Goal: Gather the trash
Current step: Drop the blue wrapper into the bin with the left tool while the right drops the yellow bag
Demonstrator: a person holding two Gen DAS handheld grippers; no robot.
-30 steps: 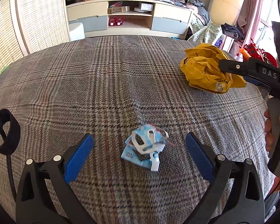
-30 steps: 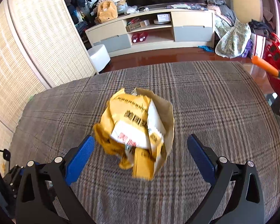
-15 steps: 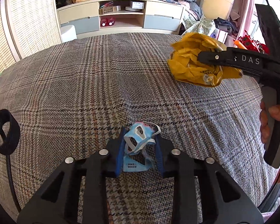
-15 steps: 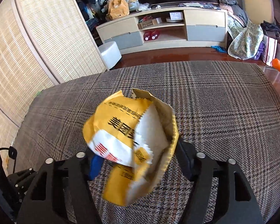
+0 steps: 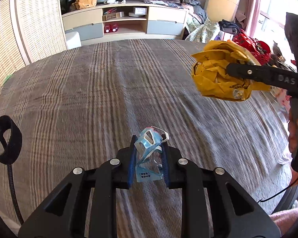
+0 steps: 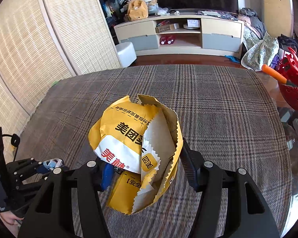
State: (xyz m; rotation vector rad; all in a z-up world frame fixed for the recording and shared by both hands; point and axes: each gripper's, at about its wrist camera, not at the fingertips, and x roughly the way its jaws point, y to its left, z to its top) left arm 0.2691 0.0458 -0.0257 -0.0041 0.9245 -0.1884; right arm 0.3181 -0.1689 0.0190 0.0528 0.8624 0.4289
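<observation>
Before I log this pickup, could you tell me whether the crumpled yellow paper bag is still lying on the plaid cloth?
No, the yellow paper bag is clamped in the right tool, clear of the plaid cloth.

Black tool point(image 5: 148, 154), blue pads point(image 5: 132, 164)

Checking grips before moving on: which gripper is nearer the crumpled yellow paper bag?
Right. The right gripper is clamped on the yellow paper bag; the left gripper holds the blue wrapper, well apart from it.
</observation>
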